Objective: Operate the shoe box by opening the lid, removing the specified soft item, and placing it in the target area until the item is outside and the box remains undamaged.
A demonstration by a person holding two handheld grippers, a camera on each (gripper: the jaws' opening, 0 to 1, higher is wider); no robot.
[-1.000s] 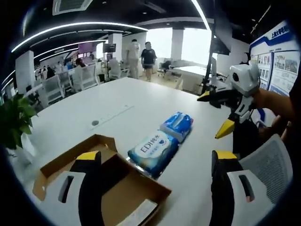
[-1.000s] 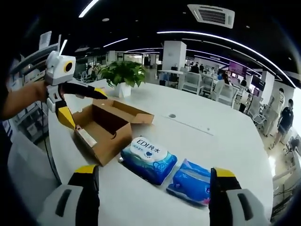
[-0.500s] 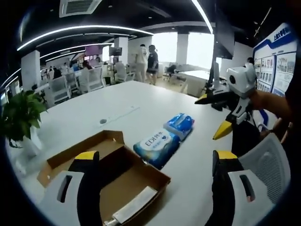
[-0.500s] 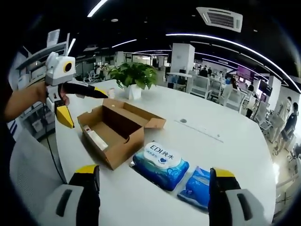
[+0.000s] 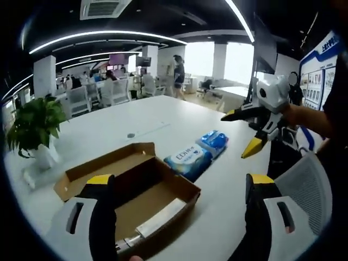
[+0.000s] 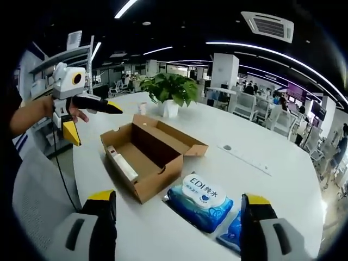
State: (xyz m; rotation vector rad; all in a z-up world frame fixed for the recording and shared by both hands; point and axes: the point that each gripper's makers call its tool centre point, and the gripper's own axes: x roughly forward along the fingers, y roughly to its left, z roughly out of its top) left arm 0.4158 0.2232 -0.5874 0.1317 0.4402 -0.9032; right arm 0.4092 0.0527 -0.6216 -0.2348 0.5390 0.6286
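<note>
Brown cardboard shoe box (image 6: pixel 145 163) lies open beside blue wipes packs (image 6: pixel 199 199); left gripper (image 5: pixel 178 187) and right gripper (image 6: pixel 175 204) both hang with jaws spread, empty.

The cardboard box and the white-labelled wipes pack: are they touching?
Apart. The right gripper view shows a strip of white table between the cardboard box and the wipes pack.

White table (image 6: pixel 261 179) bears open box (image 6: pixel 147 163), wipes packs (image 6: pixel 200 200), plant (image 6: pixel 173 93).
</note>
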